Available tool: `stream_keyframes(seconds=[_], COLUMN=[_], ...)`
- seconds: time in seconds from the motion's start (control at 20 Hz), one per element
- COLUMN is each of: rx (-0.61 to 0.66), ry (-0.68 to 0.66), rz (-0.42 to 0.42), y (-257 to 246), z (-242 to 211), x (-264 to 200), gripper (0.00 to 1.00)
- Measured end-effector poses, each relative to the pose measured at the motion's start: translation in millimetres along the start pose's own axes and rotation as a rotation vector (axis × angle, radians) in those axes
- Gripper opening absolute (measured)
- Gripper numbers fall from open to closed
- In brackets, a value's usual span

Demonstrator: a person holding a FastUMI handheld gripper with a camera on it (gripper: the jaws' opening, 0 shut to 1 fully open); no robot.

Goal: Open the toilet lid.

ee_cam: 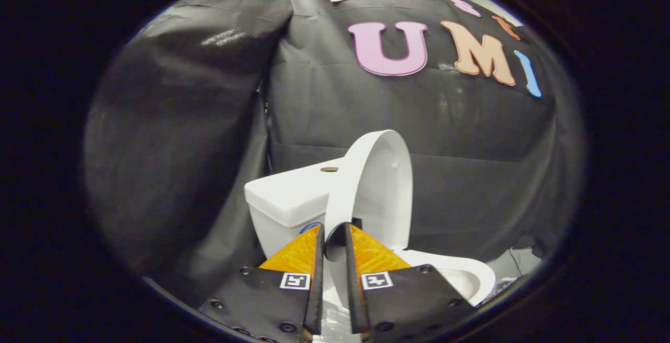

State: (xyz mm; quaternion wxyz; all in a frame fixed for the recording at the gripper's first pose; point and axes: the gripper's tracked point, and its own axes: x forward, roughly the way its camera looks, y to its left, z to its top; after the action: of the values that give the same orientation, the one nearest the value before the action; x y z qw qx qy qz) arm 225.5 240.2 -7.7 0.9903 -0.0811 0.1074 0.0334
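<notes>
Lid: toilet lid (384, 186) is standing raised, pretty much upright and seen nearly edge-on, so its white inner face is looking away from the tank, with one little bump showing high on that face.
Tank: white tank (290, 199) is sitting right behind the lid, and a small round hole or button (329, 169) is showing on its flat top just beside the lid's edge.
Gripper: gripper (334, 234) is sitting low in front of the tank with its two fingers (298, 253) nearly together, only a narrow gap between them, and the lower edge of the lid is running down into that gap. Looks like they're pinching it, but honestly I can't tell if both are really pressing.
Bowl: white bowl (468, 275) is poking out in front of the tank, just past the far side of the lid, open at the top.
Backdrop: black cloth wall (188, 139) is hanging behind the tank, wrinkled and folding into a corner.
</notes>
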Motion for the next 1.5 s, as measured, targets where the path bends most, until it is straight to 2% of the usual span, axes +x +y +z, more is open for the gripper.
stream_keyframes(seconds=[0.3,0.4,0.5,0.75,1.05,1.15,1.3,1.4,1.5], rx=[-0.119,-0.15,-0.139,-0.035,-0.034,-0.043,-0.082,-0.089,-0.052], ry=[-0.139,-0.166,-0.194,-0.252,-0.216,-0.189,-0.135,-0.08,-0.055], rz=[0.027,0.013,-0.035,-0.182,-0.304,-0.291,-0.154,-0.169,-0.147], y=[-5.3,-28.7,-69.8,-174.8,-286.6,-308.1,-312.7,-338.6,-347.5], z=[53.5,67.4,73.4,64.4,29.7,14.9,-10.1,-35.9,-53.0], x=[-27.9,-42.5,-62.0,-115.1,-171.4,-182.9,-190.7,-198.6,-202.5], gripper=[0.37,0.44,0.51,0.51,0.51,0.51,0.51,0.51,0.51])
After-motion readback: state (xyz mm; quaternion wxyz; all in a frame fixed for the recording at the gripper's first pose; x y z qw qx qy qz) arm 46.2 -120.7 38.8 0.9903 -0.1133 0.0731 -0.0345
